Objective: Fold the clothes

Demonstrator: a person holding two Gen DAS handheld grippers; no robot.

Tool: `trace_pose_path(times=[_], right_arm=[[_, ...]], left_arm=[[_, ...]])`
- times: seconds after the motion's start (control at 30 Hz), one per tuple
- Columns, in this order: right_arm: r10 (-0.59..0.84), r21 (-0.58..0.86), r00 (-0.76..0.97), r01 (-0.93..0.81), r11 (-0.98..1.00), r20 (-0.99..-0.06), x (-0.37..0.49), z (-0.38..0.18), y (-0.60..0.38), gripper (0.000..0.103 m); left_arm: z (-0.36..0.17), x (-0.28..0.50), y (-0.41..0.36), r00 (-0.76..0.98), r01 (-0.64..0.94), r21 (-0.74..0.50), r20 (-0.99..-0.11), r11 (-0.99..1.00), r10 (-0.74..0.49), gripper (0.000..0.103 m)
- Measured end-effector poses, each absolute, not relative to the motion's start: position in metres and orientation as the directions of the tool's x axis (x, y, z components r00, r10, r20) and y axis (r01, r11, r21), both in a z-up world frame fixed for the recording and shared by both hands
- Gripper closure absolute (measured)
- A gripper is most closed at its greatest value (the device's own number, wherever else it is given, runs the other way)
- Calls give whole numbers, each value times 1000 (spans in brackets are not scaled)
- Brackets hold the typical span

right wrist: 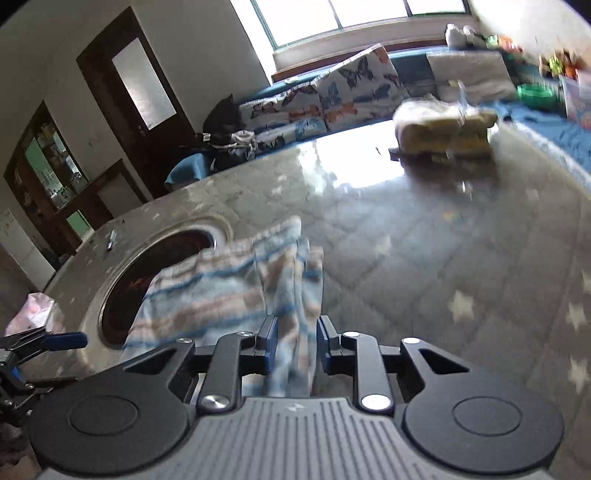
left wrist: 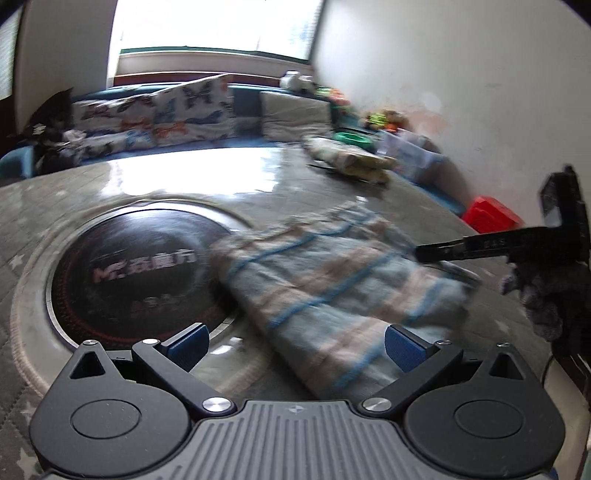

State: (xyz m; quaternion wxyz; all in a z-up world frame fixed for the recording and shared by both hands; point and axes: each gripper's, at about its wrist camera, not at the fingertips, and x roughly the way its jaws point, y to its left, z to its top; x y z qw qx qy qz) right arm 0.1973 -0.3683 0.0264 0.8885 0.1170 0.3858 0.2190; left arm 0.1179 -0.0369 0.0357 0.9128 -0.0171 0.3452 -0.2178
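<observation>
The striped cloth (left wrist: 332,291), banded in light blue and beige, is laid folded on the grey star-patterned table (right wrist: 461,258), with one end draped over the edge of the round black cooktop (left wrist: 140,273) that is recessed in the tabletop. In the right wrist view, a bunched fold of the cloth is seen passing between the blue pads of the right gripper (right wrist: 295,347); the jaws are set narrowly apart, and whether the pads press on the fabric cannot be told because of blur. In the left wrist view, the left gripper (left wrist: 295,347) is held over the near edge of the cloth with its jaws spread wide, and the fabric lies below and between the pads without being touched by them. The black body of the right gripper is seen at the right edge of that view, held by a gloved hand (left wrist: 550,295). A second folded pile of pale and yellow fabric (right wrist: 443,129) is placed at the far side of the table, well apart from the striped cloth. Beyond the table, butterfly-print cushions (left wrist: 192,110) are lined along a bench below a bright window (left wrist: 214,26).
</observation>
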Motion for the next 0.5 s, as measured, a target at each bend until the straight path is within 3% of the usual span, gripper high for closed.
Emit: trace_pose_path(times=[0.17, 0.3, 0.43, 0.5], right_arm=[[494, 414, 596, -280, 866, -633, 172, 28, -377, 80], [491, 418, 593, -269, 868, -638, 163, 29, -375, 90], [498, 417, 600, -282, 864, -626, 156, 37, -371, 93], [501, 415, 601, -290, 863, -623, 155, 40, -369, 94]], left_arm=[[34, 94, -60, 650, 512, -93, -607, 854, -456, 2], [27, 77, -77, 672, 570, 36, -595, 821, -441, 25], [20, 67, -86, 687, 600, 120, -583, 791, -433, 38], [16, 65, -89, 693, 609, 156, -582, 778, -426, 53]])
